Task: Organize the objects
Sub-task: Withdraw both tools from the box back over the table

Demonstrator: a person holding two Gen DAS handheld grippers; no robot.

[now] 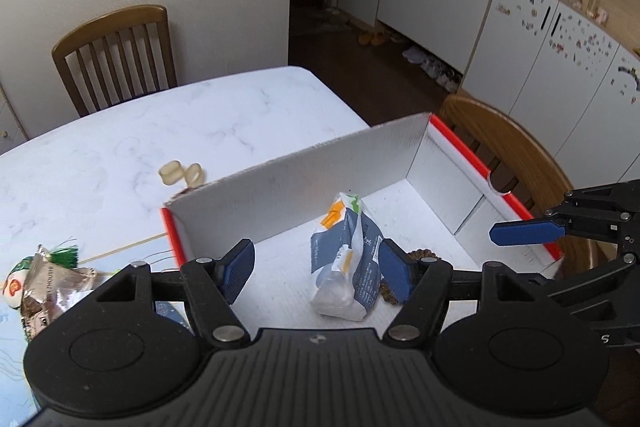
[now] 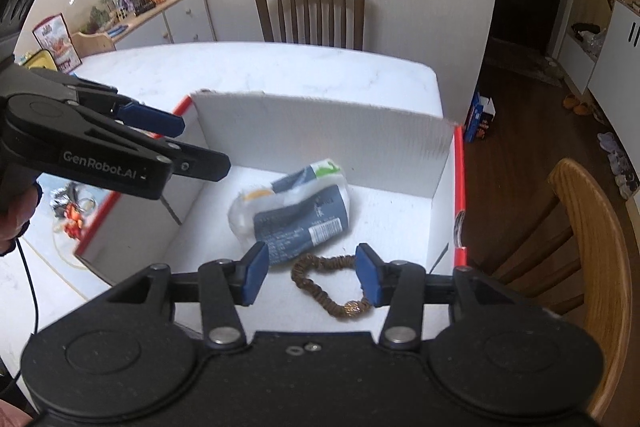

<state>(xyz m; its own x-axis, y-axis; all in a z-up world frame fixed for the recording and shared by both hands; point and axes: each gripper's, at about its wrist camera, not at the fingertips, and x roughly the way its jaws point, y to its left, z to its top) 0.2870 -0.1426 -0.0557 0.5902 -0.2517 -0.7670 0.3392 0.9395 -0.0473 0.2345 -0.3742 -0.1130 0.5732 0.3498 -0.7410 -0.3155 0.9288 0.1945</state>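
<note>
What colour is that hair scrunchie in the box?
Brown scrunchie with a gold bead, clearest in the right wrist view.

a white marble table (image 1: pixel 120 147) is seen. a white box with red edges (image 1: pixel 304 183) is set on it. just left of the box, two small beige rings (image 1: pixel 182 173) and a shiny snack bag (image 1: pixel 44 291) are laid on the table.

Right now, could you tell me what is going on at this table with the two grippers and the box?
A person is tidying loose items into a white cardboard box on the marble table, holding a gripper in each hand. A blue-and-white packet and a brown hair scrunchie already lie inside. The left gripper and right gripper both hang open above them, holding nothing. A snack packet and small beige pieces remain outside on the table.
</note>
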